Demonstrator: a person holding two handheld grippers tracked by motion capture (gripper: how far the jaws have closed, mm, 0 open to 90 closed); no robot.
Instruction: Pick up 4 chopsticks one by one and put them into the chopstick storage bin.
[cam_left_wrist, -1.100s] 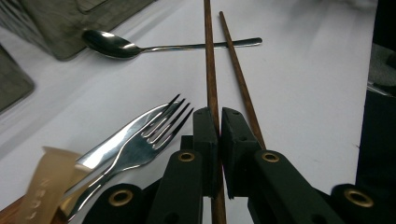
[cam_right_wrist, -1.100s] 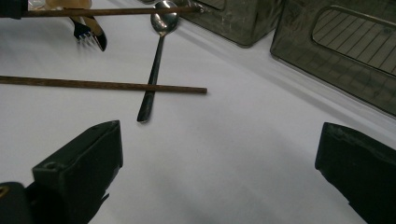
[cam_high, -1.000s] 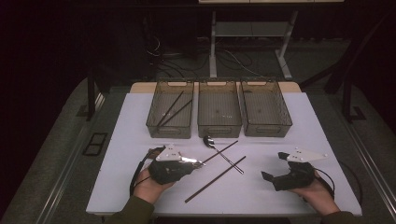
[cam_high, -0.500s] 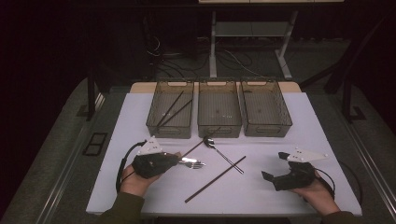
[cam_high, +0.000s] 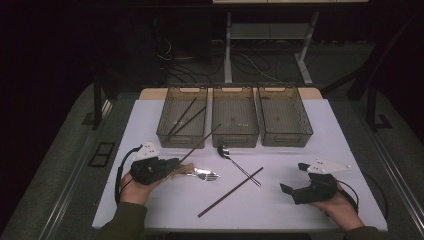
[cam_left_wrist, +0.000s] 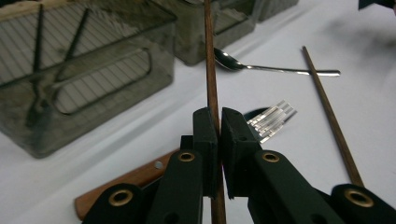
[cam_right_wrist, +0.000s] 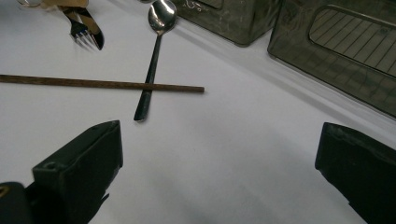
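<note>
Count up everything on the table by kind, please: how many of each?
Chopsticks: 4 (one in the left tongs, one loose, two in the left bin)
Spoons: 1
Forks: 1
Bins: 3
Total: 9

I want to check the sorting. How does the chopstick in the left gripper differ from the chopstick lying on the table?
The held chopstick is clamped between the shut jaws of the left gripper; the loose chopstick lies free on the table. The held chopstick points up toward the left bin; the loose chopstick lies flat, crossing the spoon handle. Both are thin, dark brown sticks.
</note>
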